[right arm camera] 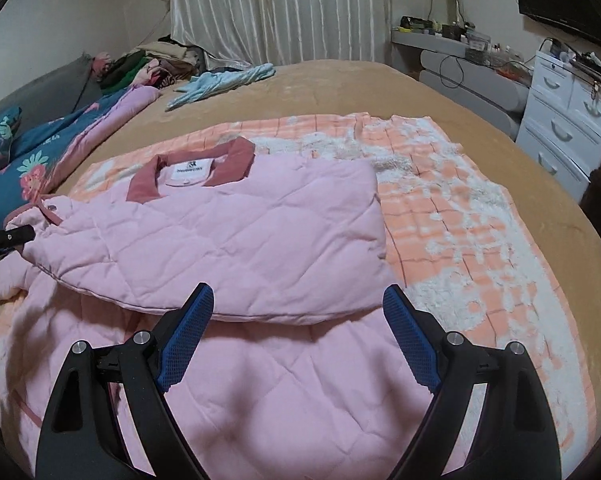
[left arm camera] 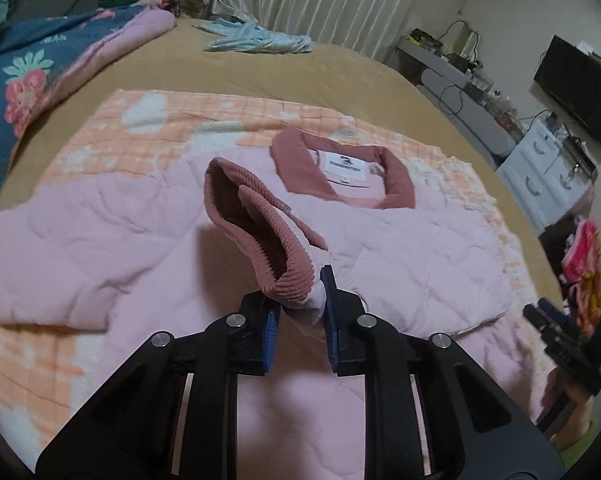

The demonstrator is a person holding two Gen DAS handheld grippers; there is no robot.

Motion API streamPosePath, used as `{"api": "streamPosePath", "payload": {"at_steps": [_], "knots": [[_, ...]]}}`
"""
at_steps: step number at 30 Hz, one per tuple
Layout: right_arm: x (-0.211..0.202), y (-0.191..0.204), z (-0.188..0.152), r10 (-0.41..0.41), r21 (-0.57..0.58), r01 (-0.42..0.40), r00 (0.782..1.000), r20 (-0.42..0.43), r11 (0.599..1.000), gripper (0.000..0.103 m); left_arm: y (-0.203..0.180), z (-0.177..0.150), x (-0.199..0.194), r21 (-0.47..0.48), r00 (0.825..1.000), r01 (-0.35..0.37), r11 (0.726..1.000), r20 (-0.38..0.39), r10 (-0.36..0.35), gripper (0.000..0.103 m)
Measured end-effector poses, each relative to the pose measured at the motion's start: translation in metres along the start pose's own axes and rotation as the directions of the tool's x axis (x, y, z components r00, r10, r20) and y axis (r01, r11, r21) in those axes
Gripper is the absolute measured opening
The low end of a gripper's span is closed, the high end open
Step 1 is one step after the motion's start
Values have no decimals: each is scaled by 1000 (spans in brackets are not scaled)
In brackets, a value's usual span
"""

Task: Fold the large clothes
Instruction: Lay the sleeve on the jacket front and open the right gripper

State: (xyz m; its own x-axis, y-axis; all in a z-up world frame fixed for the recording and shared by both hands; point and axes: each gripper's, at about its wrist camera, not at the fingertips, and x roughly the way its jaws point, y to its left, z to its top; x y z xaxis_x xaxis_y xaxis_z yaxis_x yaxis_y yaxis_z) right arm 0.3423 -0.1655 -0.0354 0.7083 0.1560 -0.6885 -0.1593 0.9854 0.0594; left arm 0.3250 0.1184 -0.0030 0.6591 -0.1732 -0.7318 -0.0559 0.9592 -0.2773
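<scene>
1. Pink quilted jacket (left arm camera: 140,240) with a dusty-rose collar (left arm camera: 300,160) lies spread on an orange-and-white checked fleece blanket (left arm camera: 112,136), which covers part of a tan bed (left arm camera: 240,68).
2. At far left in the left wrist view, a blue floral quilt (left arm camera: 32,68) sits bunched on the bed.
3. Left gripper (left arm camera: 300,300) has its blue pads closed on the pale sleeve fabric just behind the ribbed rose cuff (left arm camera: 260,240); the cuff stands lifted, its opening facing up.
4. One jacket side is folded across the chest in the right wrist view, its edge lying over the lower body.
5. Right gripper (right arm camera: 298,320) hovers over the jacket's lower half, jaws wide apart, nothing between them.
6. Beyond the bed at right stands a white drawer unit (right arm camera: 568,120).
</scene>
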Motion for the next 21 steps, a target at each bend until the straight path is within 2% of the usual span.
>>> {"api": "streamPosePath", "payload": {"at_steps": [6, 9, 14, 17, 21], "knots": [[17, 8, 9, -3, -70, 0, 999, -36, 998, 86, 22, -24, 28, -14, 995, -35, 999, -92, 34, 12], [29, 9, 10, -14, -98, 7, 997, -72, 995, 86, 27, -36, 36, -10, 993, -45, 999, -111, 44, 12], [52, 1, 5, 3, -52, -10, 991, -133, 999, 86, 28, -47, 44, -4, 991, -60, 998, -118, 59, 13], [68, -3, -1, -14, -38, 7, 981, -193, 999, 86, 27, -50, 46, 7, 990, -68, 998, -122, 68, 13], [84, -10, -9, -30, -4, 30, 968, -250, 1000, 93, 27, -51, 50, 4, 990, -66, 998, -126, 66, 13]]}}
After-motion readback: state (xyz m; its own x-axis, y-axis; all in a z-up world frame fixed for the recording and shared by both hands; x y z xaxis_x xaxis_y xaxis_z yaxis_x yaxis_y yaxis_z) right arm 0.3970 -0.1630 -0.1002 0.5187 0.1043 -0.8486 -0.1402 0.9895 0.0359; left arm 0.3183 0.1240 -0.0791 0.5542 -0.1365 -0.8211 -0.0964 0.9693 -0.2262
